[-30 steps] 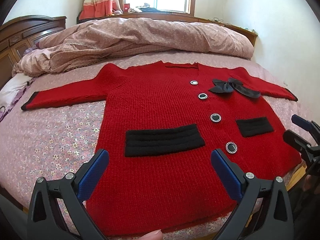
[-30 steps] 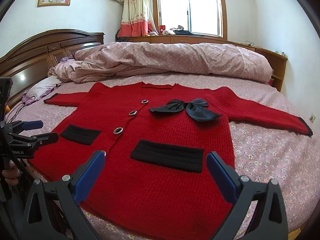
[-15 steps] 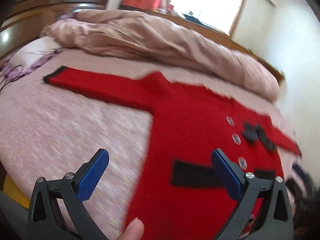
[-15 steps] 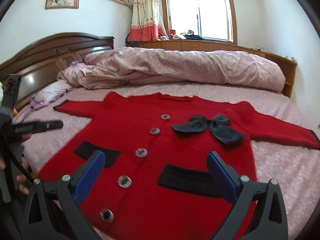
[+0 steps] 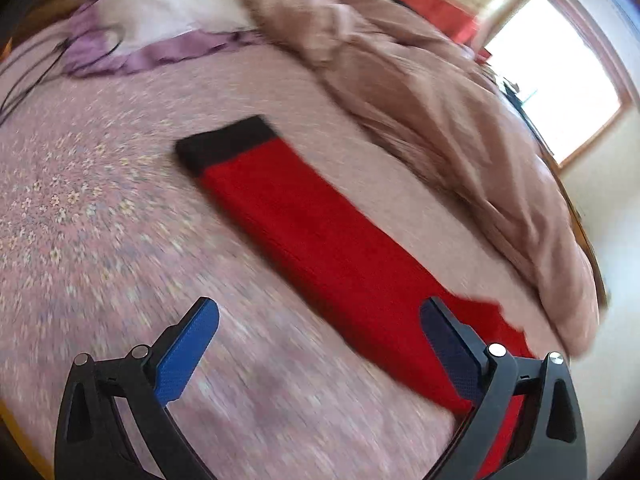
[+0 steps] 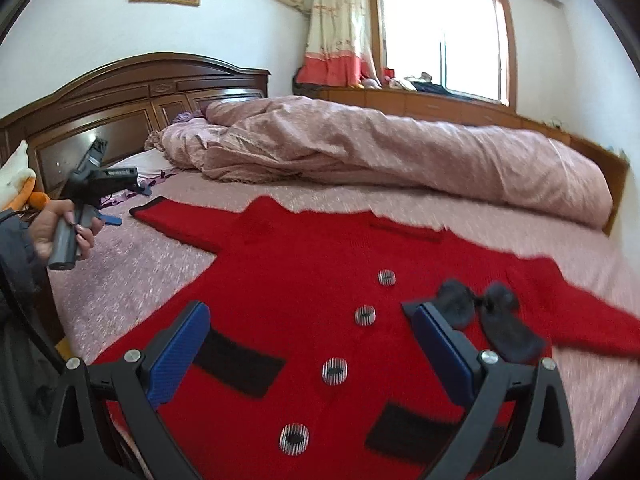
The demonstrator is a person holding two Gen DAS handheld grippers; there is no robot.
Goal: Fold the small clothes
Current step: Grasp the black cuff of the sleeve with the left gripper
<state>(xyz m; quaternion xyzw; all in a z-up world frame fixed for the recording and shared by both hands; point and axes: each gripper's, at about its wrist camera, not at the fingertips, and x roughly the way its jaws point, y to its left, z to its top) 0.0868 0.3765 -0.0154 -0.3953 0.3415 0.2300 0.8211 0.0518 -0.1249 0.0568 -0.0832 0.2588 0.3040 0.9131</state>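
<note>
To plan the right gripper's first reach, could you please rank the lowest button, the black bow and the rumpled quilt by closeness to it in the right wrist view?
From the right gripper:
1. Lowest button, just below between the fingers.
2. Black bow, right of the placket.
3. Rumpled quilt, across the bed's far side.

No text, brand, number or sign can be read in either view. The left gripper (image 6: 132,196), up and left of the right gripper's fingers, carries a pale label strip on its black body, but its lettering is too small and blurred to make out.
</note>
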